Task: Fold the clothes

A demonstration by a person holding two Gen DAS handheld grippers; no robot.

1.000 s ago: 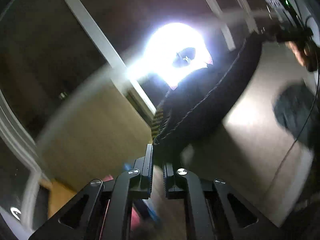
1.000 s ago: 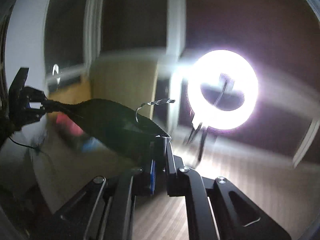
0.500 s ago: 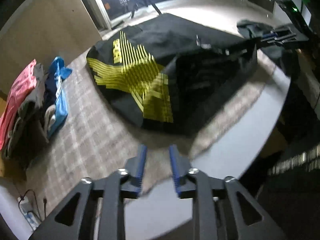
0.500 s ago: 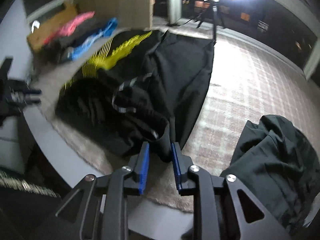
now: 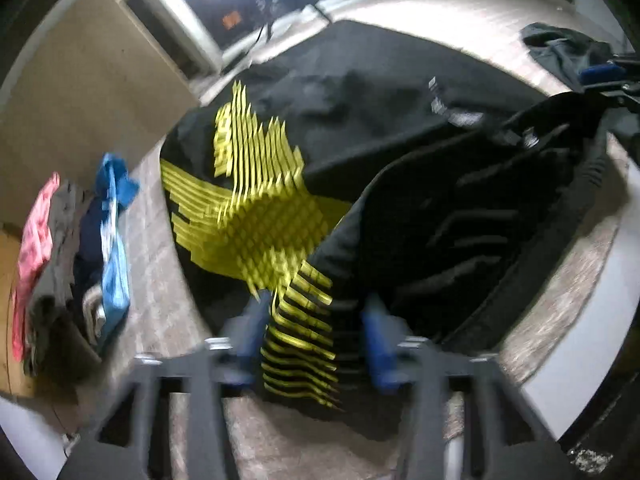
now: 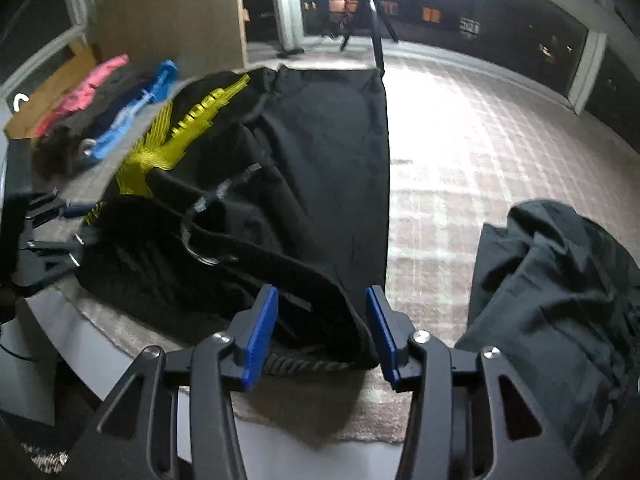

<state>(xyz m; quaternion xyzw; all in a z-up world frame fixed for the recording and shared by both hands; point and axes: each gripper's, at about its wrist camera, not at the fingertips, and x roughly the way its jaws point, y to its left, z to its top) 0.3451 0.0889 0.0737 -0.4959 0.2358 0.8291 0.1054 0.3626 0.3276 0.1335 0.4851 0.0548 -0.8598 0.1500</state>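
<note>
A black shirt with a yellow star print lies spread on the rug-covered table, its near edge folded over itself; it also shows in the right wrist view. My left gripper is open, its blue pads either side of the near striped corner. My right gripper is open, its blue pads astride the shirt's near hem. The right gripper also shows in the left wrist view, the left gripper in the right wrist view.
A stack of folded clothes, pink, grey, navy and blue, sits at the table's left. A crumpled dark garment lies at the right. A ring light on a tripod stands beyond the table.
Both grippers swung the shirt down from the air onto the table, then opened and let go of it. The jaws now stand wider than half a second ago.
</note>
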